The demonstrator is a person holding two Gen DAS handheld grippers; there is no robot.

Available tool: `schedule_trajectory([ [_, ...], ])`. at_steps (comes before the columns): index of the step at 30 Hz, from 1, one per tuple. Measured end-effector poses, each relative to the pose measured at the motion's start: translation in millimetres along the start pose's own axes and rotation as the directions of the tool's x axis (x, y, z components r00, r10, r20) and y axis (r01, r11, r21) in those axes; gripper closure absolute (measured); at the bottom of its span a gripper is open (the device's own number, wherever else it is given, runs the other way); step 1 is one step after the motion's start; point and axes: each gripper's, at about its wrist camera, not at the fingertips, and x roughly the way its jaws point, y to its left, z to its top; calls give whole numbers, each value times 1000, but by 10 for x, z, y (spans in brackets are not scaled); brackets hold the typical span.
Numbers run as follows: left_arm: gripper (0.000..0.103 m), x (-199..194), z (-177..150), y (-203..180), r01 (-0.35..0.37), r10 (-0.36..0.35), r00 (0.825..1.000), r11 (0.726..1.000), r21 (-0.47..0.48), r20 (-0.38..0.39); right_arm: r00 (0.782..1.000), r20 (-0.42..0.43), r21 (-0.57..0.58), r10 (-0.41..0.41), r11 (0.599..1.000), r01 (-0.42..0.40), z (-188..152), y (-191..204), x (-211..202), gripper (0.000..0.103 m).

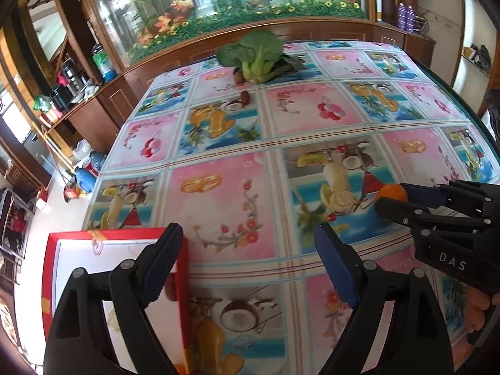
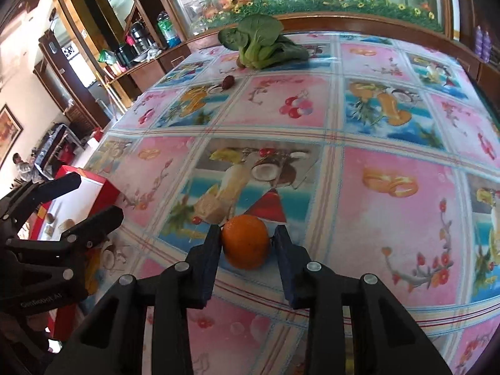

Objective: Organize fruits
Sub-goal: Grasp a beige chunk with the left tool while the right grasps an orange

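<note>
- The right gripper [image 2: 247,243] sat low over the table [image 2: 390,187], its 2 fingers [image 2: 212,250] bracketing an orange [image 2: 246,241] that rested on the fruit-printed tablecloth.
- The left pad touched the orange's side; the right pad stood at its other flank, contact there hard to tell, so a firm grip could not be confirmed.
- From the left wrist view, the same orange [image 1: 392,193] showed at the tips of the right gripper [image 1: 390,197], near the table's right side.
- The left gripper [image 1: 247,243] hung with its jaws spread wide and nothing between them, only bare tablecloth beneath.
- Its left finger [image 1: 162,250] overlapped the edge of a red box [image 1: 50,250] with a white interior, which sat at the near-left corner of the table [image 1: 250,143].
- In the right wrist view, the red box [image 2: 106,193] held a few small items, too small to identify, and the left gripper [image 2: 93,197] hovered over it.
- A head of bok choy [image 1: 259,56] lay at the far edge of the table, well apart from the orange.
- A small dark-red fruit [image 1: 244,96] lay just in front of the bok choy [image 2: 259,43]; it appeared again [image 2: 228,82] in the right wrist view.
- A wooden cabinet [image 1: 131,93] with a painted glass panel stood behind the table.
</note>
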Motion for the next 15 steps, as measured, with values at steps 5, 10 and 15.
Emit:
schedule_trajectory([
  [5,17,140,74,-277,69,-68,998,996,63,-19,998,44,146,-44,989,38,71,-286,-115,70],
  [10,18,321,134,-473,103,-101,994,992,76,-32,993,109,250,-54,968,25,92,-471,-246,70],
  [15,42,466,155,-527,158,-155,986,986,56,-65,990,133,263,-45,965,9,97,-474,-282,70],
])
